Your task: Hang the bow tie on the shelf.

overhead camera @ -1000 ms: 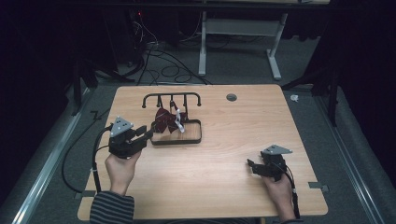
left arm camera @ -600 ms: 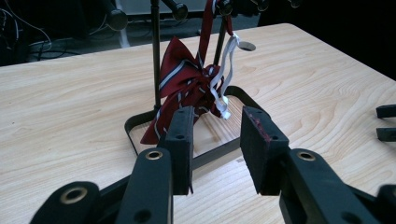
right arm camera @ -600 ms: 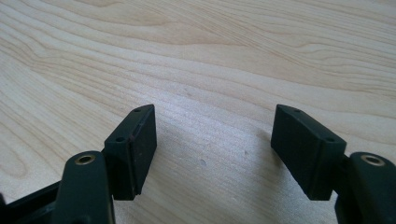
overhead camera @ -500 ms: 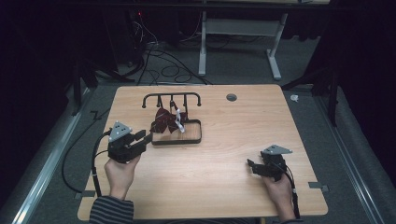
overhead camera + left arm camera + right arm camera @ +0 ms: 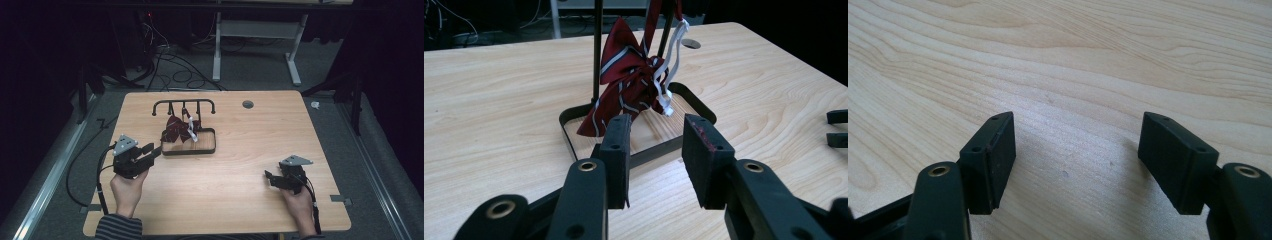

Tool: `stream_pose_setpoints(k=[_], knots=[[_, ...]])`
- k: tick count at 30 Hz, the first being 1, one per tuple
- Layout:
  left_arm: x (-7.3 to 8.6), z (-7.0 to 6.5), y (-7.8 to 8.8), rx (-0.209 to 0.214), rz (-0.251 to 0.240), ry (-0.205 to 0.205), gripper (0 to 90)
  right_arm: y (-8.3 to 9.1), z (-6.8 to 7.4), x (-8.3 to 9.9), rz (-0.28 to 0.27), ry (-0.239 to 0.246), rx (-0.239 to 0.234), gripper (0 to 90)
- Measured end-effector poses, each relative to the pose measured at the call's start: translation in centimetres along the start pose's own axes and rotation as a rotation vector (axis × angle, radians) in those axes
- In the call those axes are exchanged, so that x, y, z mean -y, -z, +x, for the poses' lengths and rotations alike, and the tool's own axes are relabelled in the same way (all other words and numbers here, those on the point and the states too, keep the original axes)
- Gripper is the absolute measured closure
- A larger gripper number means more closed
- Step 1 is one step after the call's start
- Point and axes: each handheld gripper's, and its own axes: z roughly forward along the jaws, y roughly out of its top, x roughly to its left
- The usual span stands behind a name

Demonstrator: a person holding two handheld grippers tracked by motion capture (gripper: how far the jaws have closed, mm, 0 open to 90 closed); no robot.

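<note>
The left gripper is held low over the wooden table, near its left edge, and points toward a black wire stand. Its jaws stand apart with nothing between them, and they have just been opening a little. In the left gripper view the two black pads frame the near rim of the stand's flat base, which lies just in front of them but does not touch them.

On the stand hangs a dark red bow tie with thin pale stripes. It hangs from one of the upright posts and its lower tip comes down over the base. A white strap falls beside it on the right and curls near the base. The posts of the stand and the hanging cloth stand directly between the gripper and the far part of the table.

Behind the stand, a small round grey cap sits in the table top. The right gripper rests well apart, near the right front corner, with its jaws wide and empty over bare wood. Cables lie on the floor behind the table.
</note>
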Motion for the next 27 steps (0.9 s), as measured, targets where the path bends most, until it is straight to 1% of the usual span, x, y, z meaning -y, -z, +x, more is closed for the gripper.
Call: stream_pose_setpoints(k=[16,21,27], knots=[[1.8,0.5,0.3,0.001,0.015,0.038,63.9,0.0,0.0,0.0,0.001,0.001,0.000,32.7],[2.2,0.6,0.4,-0.002,0.013,0.048,63.9,0.0,0.0,0.0,0.001,0.000,-0.001,32.7],[2.9,0.6,0.5,-0.004,0.020,0.055,63.9,0.0,0.0,0.0,0.001,0.001,-0.001,32.7]])
